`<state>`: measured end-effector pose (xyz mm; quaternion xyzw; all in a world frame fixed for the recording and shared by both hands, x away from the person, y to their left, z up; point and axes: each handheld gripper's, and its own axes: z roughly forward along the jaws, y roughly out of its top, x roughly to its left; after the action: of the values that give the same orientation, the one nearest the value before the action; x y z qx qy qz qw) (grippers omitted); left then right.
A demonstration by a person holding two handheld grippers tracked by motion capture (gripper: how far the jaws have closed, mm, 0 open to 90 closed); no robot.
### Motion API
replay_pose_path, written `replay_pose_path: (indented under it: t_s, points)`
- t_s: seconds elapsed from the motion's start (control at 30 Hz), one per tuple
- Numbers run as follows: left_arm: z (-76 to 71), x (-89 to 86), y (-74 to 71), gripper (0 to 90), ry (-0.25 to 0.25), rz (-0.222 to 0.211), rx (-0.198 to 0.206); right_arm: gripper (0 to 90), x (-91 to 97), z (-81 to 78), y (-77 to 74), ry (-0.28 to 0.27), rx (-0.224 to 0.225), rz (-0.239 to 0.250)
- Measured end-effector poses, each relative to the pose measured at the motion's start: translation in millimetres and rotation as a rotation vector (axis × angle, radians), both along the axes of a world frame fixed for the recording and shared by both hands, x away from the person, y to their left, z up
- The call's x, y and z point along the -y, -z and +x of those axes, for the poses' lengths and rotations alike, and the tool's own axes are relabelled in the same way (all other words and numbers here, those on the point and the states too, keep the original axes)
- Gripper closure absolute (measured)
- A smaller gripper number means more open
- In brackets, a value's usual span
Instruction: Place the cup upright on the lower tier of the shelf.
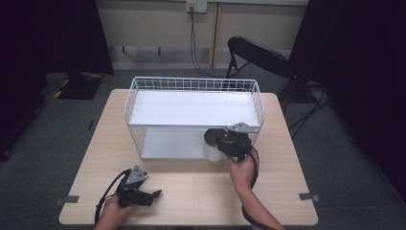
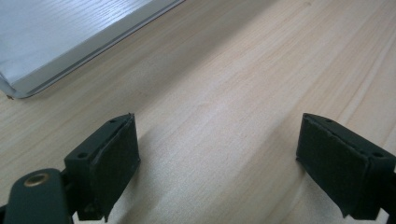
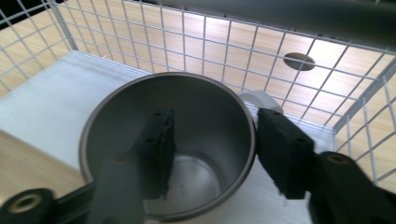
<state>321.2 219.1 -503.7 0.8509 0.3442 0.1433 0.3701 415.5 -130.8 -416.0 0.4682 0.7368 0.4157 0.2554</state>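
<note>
Right gripper [image 3: 212,154] straddles 1 mug's [image 3: 201,107] wall, jaws loose; left gripper [image 2: 215,163] wide open, empty.

Black gripper [image 1: 152,195] bodies carry grey three-cornered plates, black cables and padded jaws.

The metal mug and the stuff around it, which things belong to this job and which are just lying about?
In the job:
- metal mug
- white wire rack, mug on its lower shelf
- right claw, one jaw inside the mug, one outside

Lying about:
- left claw, open over bare table
- folding chair
</note>
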Motion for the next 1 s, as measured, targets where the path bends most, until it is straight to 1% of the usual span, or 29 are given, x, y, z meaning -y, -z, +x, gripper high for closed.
replay_pose_path:
  t_s: [0.03, 0.17, 0.3, 0.4, 0.5, 0.53, 0.57, 0.6, 0.77, 0.9, 1.0]
  points:
    - [0.0, 0.0, 0.0, 12.4, 0.0, 0.0, 0.0, 43.8, 0.9, -0.8, -1.5, -0.001, 0.0, 0.012]
    - [0.0, 0.0, 0.0, 12.4, 0.0, 0.0, 0.0, 38.5, 1.6, -4.3, -7.0, -0.018, -0.005, 0.032]
    - [0.0, 0.0, 0.0, 12.4, 0.0, 0.0, 0.0, 29.6, 0.7, -7.9, -9.7, -0.035, -0.004, 0.022]
    - [0.0, 0.0, 0.0, 12.4, 0.0, 0.0, 0.0, 27.3, 1.2, -10.8, -12.8, -0.048, -0.012, 0.033]
    - [0.0, 0.0, 0.0, 12.4, 0.0, 0.0, 0.0, 26.3, 1.4, -13.8, -15.6, -0.06, -0.005, 0.042]
    - [0.0, 0.0, 0.0, 12.4, 0.0, 0.0, 0.0, 24.0, 0.7, -16.8, -17.1, -0.071, -0.008, 0.048]
    - [0.0, 0.0, 0.0, 12.4, 0.0, 0.0, 0.0, 24.0, 0.7, -16.8, -17.1, -0.071, -0.008, 0.048]
    - [0.0, 0.0, 0.0, 12.4, 0.0, 0.0, 0.0, 21.6, 0.2, -19.7, -17.6, -0.082, -0.008, 0.047]
    - [0.0, 0.0, 0.0, 12.4, 0.0, 0.0, 0.0, 19.8, -0.6, -25.8, -18.0, -0.104, -0.005, 0.032]
    - [0.0, 0.0, 0.0, 12.4, 0.0, 0.0, 0.0, 18.3, 0.4, -29.1, -17.9, -0.11, -0.007, 0.037]
    - [0.0, 0.0, 0.0, 12.4, 0.0, 0.0, 0.0, 17.1, 2.2, -34.7, -12.9, -0.116, -0.003, 0.021]
